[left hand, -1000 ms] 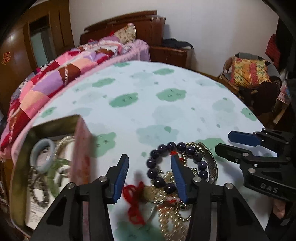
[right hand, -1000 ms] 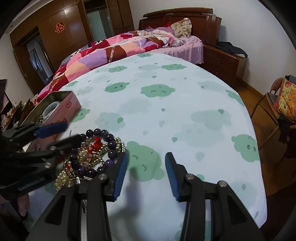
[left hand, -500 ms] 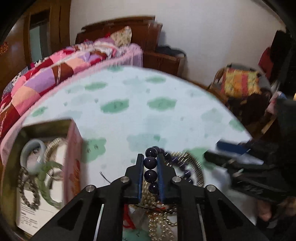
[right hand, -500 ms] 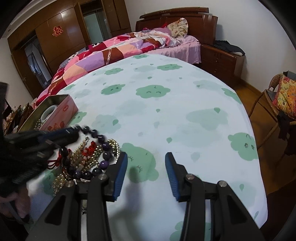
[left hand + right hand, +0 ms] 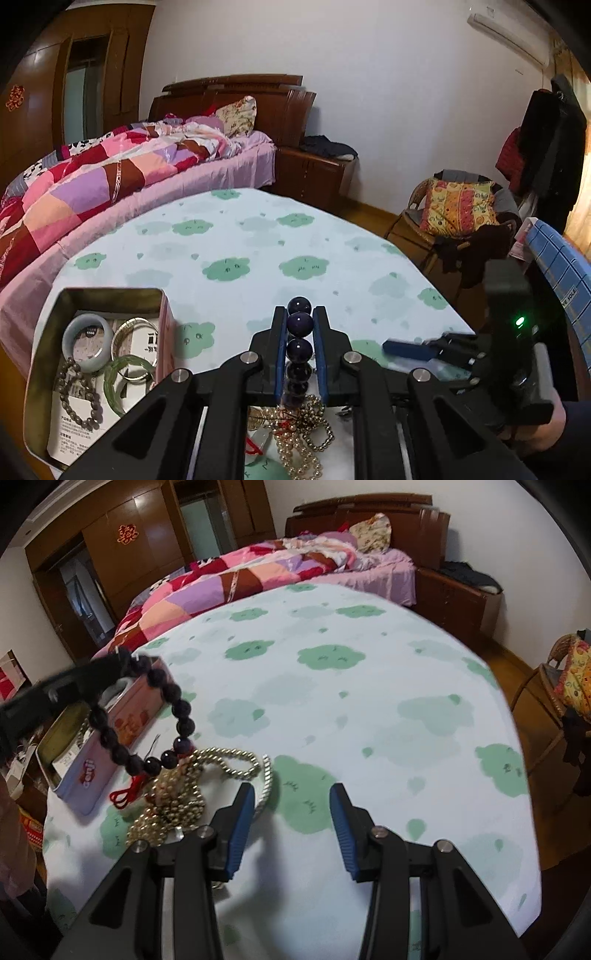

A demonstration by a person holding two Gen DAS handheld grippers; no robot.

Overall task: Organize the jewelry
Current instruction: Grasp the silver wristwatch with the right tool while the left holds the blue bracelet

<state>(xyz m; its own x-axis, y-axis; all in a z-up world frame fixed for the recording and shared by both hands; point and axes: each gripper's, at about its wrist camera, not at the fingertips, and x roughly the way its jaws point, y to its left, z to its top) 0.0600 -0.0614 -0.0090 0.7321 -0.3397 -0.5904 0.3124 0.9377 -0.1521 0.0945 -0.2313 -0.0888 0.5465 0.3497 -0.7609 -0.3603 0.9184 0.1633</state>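
A bedroom held a desk [image 5: 369,686] under a cloud-print cloth. The left tongs [image 5: 300,343] were clamped on a dark bead bracelet [image 5: 299,325], which hung from them above the jewelry heap [image 5: 177,794], its low end seemingly caught there. The right tongs [image 5: 291,827] stood partly open and empty, just right of that heap. Left of the left tongs, the tin [image 5: 40,369] already held several bangles and a bead strand; the heap's pearl and gold-bead strands remained to sort.

Clothed table [image 5: 369,709]; tin [image 5: 110,746] (jewelry heap [image 5: 177,794])
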